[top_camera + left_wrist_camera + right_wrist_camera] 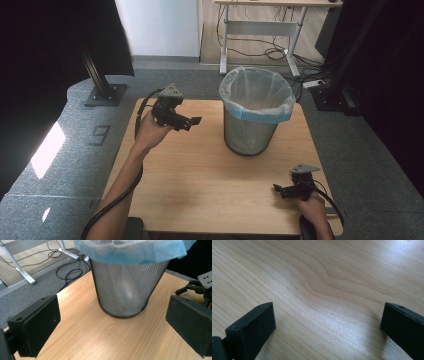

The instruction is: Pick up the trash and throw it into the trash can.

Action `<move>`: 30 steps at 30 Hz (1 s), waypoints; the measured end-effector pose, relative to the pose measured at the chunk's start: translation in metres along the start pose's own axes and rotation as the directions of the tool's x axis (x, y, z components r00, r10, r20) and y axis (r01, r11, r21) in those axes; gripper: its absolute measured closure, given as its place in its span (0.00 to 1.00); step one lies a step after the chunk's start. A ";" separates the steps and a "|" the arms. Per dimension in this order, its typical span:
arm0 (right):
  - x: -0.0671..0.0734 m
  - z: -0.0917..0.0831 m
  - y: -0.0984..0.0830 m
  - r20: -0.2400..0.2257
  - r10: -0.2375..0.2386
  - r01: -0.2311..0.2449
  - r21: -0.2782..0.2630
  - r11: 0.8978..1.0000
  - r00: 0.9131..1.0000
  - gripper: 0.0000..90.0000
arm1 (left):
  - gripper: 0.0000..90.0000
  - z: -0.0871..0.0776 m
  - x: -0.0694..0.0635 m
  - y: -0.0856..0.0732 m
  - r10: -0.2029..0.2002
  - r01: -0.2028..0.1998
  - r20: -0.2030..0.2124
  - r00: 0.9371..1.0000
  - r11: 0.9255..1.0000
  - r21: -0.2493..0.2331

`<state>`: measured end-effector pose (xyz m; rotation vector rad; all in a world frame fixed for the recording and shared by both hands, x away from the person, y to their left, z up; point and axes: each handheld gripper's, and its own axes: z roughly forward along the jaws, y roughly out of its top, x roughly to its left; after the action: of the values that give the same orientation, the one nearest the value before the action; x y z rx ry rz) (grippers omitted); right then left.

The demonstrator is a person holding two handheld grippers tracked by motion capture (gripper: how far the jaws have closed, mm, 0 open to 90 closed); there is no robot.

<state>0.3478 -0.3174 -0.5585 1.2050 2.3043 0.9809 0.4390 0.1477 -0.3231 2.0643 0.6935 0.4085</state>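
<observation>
A grey wire-mesh waste bin [252, 120] lined with a pale blue plastic bag [260, 90] stands on the far middle of the wooden table [200, 185]. My left gripper [190, 123] is held above the table's far left, open, its jaws aimed at the bin with nothing between them. In the left gripper view the bin [125, 287] stands straight ahead between the spread jaws. My right gripper [281, 190] rests low at the table's near right corner, open and empty. Its view looks down on bare wood [324, 290] between wide-apart jaws.
A desk frame [260, 30] with loose cables stands on the floor beyond the table. A black stand base [104, 94] sits at far left and dark equipment [340, 95] at far right. Grey carpet surrounds the table.
</observation>
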 end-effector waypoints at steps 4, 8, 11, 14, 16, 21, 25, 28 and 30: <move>0.000 0.000 0.000 0.000 0.001 -0.001 0.000 1.000 1.000 0.00 | 0.00 -0.001 0.000 -0.012 -0.010 0.010 0.003 1.000 1.000 -0.009; 0.000 0.000 0.000 0.000 0.000 0.000 0.000 1.000 1.000 0.00 | 0.00 0.001 -0.002 -0.032 -0.016 0.016 0.002 1.000 1.000 -0.013; 0.000 0.000 0.000 0.001 0.001 -0.001 -0.001 1.000 1.000 0.00 | 0.00 0.002 -0.003 -0.043 -0.015 0.015 0.003 1.000 1.000 -0.014; 0.000 0.000 0.000 0.001 0.001 -0.001 -0.001 1.000 1.000 0.00 | 0.00 0.003 -0.004 -0.049 -0.016 0.016 0.008 1.000 1.000 -0.016; 0.000 0.000 0.000 0.000 0.000 0.000 0.001 1.000 1.000 0.00 | 0.00 0.005 -0.006 -0.061 -0.019 0.019 0.009 1.000 1.000 -0.018; 0.000 0.000 0.000 0.001 0.000 0.000 -0.001 1.000 1.000 0.00 | 0.00 0.007 -0.007 -0.081 -0.030 0.030 0.008 1.000 0.999 -0.024; 0.000 0.000 0.000 0.001 0.002 -0.002 -0.002 1.000 1.000 0.00 | 0.00 0.008 -0.007 -0.094 -0.039 0.040 0.007 0.999 0.999 -0.032; 0.000 0.000 0.000 0.000 0.001 -0.001 -0.002 1.000 1.000 0.00 | 0.00 0.010 -0.007 -0.112 -0.047 0.047 -0.007 0.999 0.999 -0.024; 0.000 0.000 0.000 0.000 0.002 -0.002 -0.002 1.000 1.000 0.00 | 0.00 0.011 -0.007 -0.120 -0.059 0.059 -0.009 0.998 0.998 -0.026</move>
<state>0.3478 -0.3171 -0.5587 1.2070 2.3014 0.9839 0.4006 0.1892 -0.4304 2.0138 0.7492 0.3918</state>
